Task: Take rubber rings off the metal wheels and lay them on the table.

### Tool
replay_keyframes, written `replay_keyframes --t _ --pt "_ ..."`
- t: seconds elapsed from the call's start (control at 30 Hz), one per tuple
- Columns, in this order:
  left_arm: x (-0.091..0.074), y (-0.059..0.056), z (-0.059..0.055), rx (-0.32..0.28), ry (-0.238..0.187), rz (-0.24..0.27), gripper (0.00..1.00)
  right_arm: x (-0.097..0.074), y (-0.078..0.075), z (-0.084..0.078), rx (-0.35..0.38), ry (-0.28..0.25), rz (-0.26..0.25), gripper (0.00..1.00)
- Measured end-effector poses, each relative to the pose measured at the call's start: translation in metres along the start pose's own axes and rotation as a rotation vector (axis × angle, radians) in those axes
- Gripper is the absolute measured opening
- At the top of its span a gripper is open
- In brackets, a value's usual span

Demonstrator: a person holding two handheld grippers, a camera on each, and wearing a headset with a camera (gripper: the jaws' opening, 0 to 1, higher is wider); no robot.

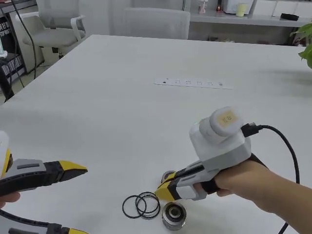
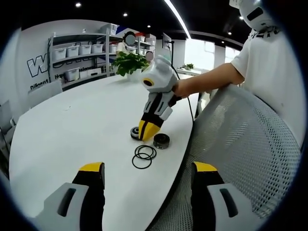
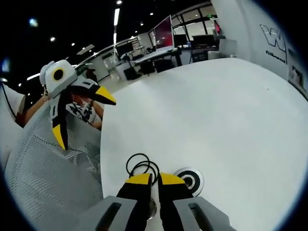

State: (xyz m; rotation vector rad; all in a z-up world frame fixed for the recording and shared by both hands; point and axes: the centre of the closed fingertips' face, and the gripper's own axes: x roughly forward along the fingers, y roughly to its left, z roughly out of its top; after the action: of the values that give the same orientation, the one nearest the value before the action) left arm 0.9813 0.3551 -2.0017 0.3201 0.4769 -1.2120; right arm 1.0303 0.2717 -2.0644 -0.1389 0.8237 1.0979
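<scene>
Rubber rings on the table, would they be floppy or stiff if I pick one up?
Probably floppy: the rubber rings are thin loops lying flat and overlapping. So thin, likely very light. Flat on the table, they shouldn't roll.

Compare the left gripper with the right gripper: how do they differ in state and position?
The left gripper has its jaws wide apart; the right gripper has them almost together. The left gripper hangs at a distance from the parts; the right gripper points down at the table, its tip between two metal wheels and beside the rubber rings. Both have black jaws with yellow tips.
</scene>
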Motion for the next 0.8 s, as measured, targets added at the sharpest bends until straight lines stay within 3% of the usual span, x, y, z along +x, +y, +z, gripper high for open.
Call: replay_keyframes --t 0.23,0.53,0.67,0.8 --pt "0.0 -0.001 0.002 -0.009 -0.011 -0.003 0.7 -0.008 -0.005 0.008 0.01 -0.038 -0.01 0.02" --pt "-0.001 -0.003 0.006 0.005 -0.019 -0.02 0.71 -0.024 -0.013 0.022 0.031 -0.129 -0.009 0.04" --pt "-0.007 -0.001 0.019 0.011 -0.048 -0.021 0.72 -0.029 -0.023 0.019 0.004 -0.132 -0.047 0.05" --pt "-0.012 0.006 0.032 0.022 -0.067 -0.006 0.72 -0.035 -0.034 0.016 0.028 -0.149 -0.061 0.05"
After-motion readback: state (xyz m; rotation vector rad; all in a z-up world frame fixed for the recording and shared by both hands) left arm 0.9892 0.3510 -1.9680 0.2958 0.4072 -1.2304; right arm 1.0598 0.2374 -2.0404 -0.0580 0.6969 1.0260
